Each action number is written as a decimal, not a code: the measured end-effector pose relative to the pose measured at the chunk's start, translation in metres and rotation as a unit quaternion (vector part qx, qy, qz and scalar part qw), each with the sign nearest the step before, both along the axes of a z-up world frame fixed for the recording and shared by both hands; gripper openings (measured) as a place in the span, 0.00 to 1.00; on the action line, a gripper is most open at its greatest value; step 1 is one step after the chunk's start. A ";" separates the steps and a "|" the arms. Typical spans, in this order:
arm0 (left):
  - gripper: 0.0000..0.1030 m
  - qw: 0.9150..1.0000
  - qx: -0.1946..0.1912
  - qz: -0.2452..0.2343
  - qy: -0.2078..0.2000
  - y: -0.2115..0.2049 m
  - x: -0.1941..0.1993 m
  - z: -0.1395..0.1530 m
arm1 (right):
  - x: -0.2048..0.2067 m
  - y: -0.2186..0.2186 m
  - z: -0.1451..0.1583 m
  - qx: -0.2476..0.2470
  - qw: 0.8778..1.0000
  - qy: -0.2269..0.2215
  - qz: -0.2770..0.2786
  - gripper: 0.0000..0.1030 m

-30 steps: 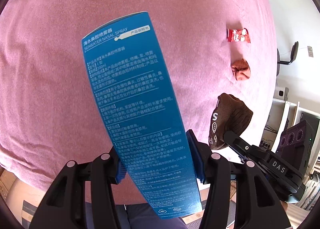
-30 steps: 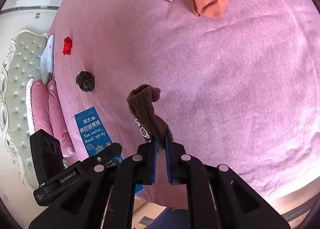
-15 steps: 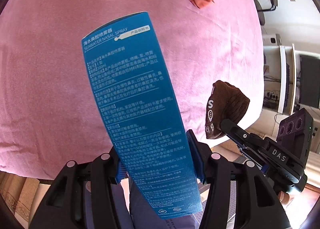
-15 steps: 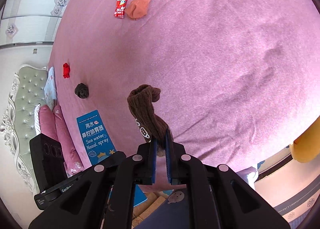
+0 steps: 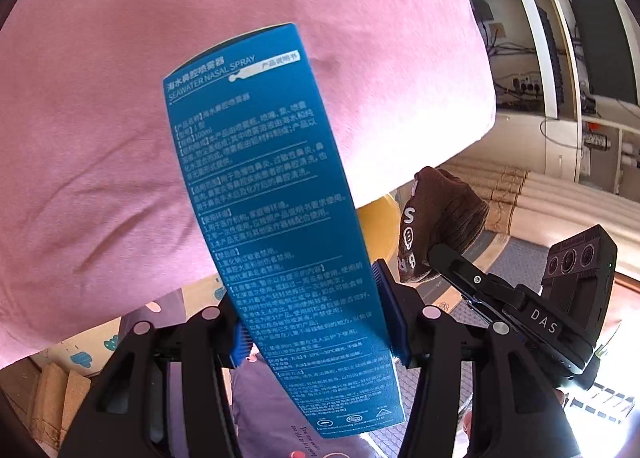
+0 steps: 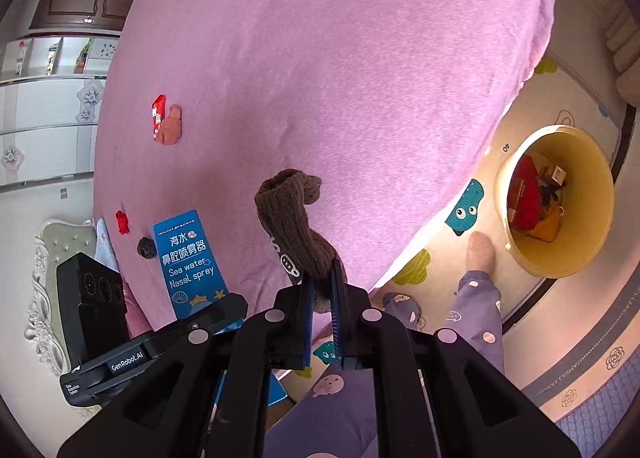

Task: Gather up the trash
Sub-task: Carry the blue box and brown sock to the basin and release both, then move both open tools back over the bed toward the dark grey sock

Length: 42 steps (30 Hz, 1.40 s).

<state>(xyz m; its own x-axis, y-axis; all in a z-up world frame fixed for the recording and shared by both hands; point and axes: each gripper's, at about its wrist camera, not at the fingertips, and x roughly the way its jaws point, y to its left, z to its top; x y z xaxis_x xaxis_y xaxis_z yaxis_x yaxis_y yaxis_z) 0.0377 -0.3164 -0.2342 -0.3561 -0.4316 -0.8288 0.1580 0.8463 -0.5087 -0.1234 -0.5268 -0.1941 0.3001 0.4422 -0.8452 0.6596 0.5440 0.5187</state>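
My left gripper (image 5: 316, 322) is shut on a tall blue nasal spray box (image 5: 272, 218), held upright over the edge of the pink bed (image 5: 120, 98). My right gripper (image 6: 322, 298) is shut on a brown sock (image 6: 296, 226) that stands up from the pads. The sock (image 5: 436, 218) and right gripper show at the right of the left wrist view; the box (image 6: 186, 258) shows at the left of the right wrist view. A yellow bin (image 6: 600, 218) with trash inside stands on the floor to the right. A red wrapper (image 6: 158, 116) lies on the bed.
An orange sock (image 6: 172, 132), a red scrap (image 6: 122, 222) and a dark bundle (image 6: 146, 248) lie on the bed. The person's foot (image 6: 480, 254) and purple pyjama leg stand on a patterned floor mat beside the bin. Shelves and cables line the far wall (image 5: 560, 58).
Both grippers have swung right, away from the bed's middle toward its edge, keeping the box and sock. The floor and the yellow bin have come into view.
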 end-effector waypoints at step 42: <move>0.80 0.948 0.038 -0.317 0.014 -0.275 -0.203 -0.055 | -0.234 -0.185 -0.051 0.010 0.970 0.051 -0.239 0.29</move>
<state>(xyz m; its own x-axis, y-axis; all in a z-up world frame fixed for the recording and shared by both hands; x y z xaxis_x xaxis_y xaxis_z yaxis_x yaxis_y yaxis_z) -0.1656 -0.5911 -0.2890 -0.5456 -0.0631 -0.8357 0.6343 0.6206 -0.4610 -0.3575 -0.7116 -0.2456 0.3896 0.2903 -0.8740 0.8826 0.1534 0.4444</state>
